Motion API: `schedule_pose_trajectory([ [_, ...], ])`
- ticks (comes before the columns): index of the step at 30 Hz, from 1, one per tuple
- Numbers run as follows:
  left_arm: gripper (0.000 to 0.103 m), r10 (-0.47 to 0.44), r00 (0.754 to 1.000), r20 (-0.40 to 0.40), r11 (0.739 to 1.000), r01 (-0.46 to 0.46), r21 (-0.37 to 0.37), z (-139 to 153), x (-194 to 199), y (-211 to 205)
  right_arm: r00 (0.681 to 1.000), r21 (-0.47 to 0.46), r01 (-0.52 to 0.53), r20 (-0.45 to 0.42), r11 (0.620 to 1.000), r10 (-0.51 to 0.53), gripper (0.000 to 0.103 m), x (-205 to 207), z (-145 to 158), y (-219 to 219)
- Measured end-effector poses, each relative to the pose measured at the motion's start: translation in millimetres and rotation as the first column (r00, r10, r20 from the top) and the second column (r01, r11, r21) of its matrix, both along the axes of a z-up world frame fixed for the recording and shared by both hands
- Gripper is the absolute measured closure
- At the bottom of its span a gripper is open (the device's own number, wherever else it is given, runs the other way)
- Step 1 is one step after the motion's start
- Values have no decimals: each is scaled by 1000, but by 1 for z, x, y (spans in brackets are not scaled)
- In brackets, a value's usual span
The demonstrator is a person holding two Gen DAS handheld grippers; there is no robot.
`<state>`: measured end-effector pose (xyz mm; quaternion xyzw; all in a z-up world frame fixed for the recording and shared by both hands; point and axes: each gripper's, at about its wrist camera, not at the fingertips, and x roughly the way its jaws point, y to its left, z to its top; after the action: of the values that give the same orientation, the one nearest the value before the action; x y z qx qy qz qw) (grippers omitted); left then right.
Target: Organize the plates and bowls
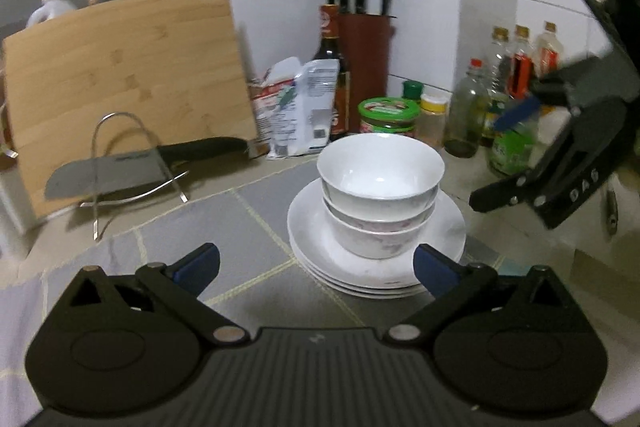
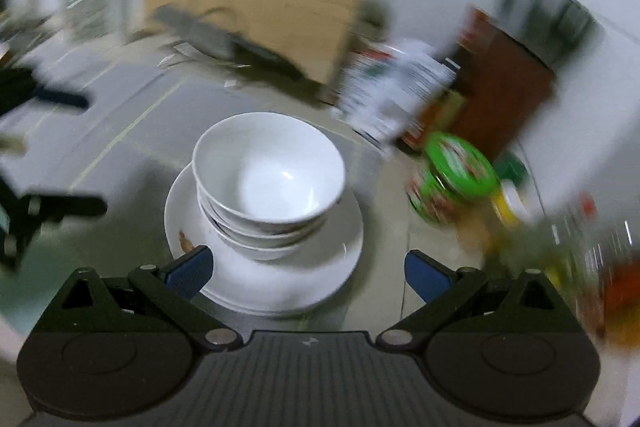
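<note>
In the left wrist view, a stack of white ceramic bowls [image 1: 380, 195] sits on a stack of white shallow plates [image 1: 448, 227] at the centre of the frame, on a grey tiled countertop [image 1: 180, 227]. The top bowl is plain white and empty; the lowest one shows a faint reddish pattern on its side. The left gripper [image 1: 316, 269] fills the bottom of the frame with its blue-padded fingers spread wide, nothing between them; the right-hand pad overlaps the near rim of the plates in the picture, though contact cannot be told. The right gripper [image 1: 508, 151] hangs at the right edge of the frame, above the counter, its fingers also wide apart and empty.

At the left, a light wooden cutting board [image 1: 128, 83] leans upright, with a black-handled cleaver [image 1: 132, 165] resting across a bent wire rack [image 1: 132, 163] in front of it. Behind the bowls stand a brown knife block [image 1: 366, 59], a dark sauce bottle [image 1: 334, 67], a white printed pouch [image 1: 304, 107] and a green-lidded round tub [image 1: 388, 115].

The right wrist view is blurred; the bowl stack sits at its centre on the plates, just beyond the gripper's wide, empty fingers.
</note>
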<state>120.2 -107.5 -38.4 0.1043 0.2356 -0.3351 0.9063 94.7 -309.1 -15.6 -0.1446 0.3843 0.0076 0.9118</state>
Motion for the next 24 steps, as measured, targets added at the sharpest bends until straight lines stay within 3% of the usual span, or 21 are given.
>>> schedule_pose_trajectory([
  [5, 1, 82, 996, -39, 997, -81, 9, 10, -9, 8, 968, 124, 241, 47, 963, -248, 0, -30, 0, 15],
  [9, 1, 120, 990, -74, 993, -120, 5, 15, -10, 14, 937, 202, 329, 49, 923, -345, 0, -51, -5, 25],
  [24, 1, 140, 987, -80, 990, -141, -6, 29, -21, 27, 916, 245, 366, 75, 898, -393, 0, -74, 1, 49],
])
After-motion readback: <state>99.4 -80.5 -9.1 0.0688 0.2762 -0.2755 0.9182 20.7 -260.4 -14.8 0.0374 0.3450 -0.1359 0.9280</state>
